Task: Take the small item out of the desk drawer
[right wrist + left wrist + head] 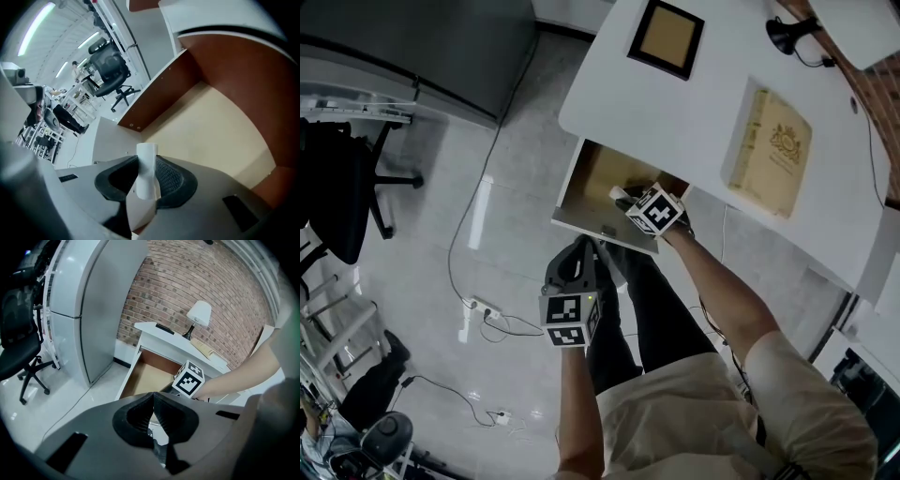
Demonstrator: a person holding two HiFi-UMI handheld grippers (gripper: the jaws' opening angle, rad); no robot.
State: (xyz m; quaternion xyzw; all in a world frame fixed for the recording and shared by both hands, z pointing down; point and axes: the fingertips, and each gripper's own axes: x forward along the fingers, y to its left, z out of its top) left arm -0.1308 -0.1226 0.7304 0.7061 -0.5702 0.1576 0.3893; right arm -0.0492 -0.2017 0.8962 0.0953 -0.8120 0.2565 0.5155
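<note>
Right gripper (145, 163) clamped on white tube (147, 152) above open drawer (225, 136); left gripper (153, 397), jaws together, empty, before desk (694, 108).

White table (694, 122). Tan drawer (225, 136) bottom, red-brown sides. White item (146, 172) between black ribbed pads (172, 180) of right tool (146, 161). Black left tool (153, 404). Black-and-white square markers on both cubes. Cream book (772, 150), gold crest, by table's right edge. Black frame (666, 37), tan centre. Red brick wall (187, 287).
</note>
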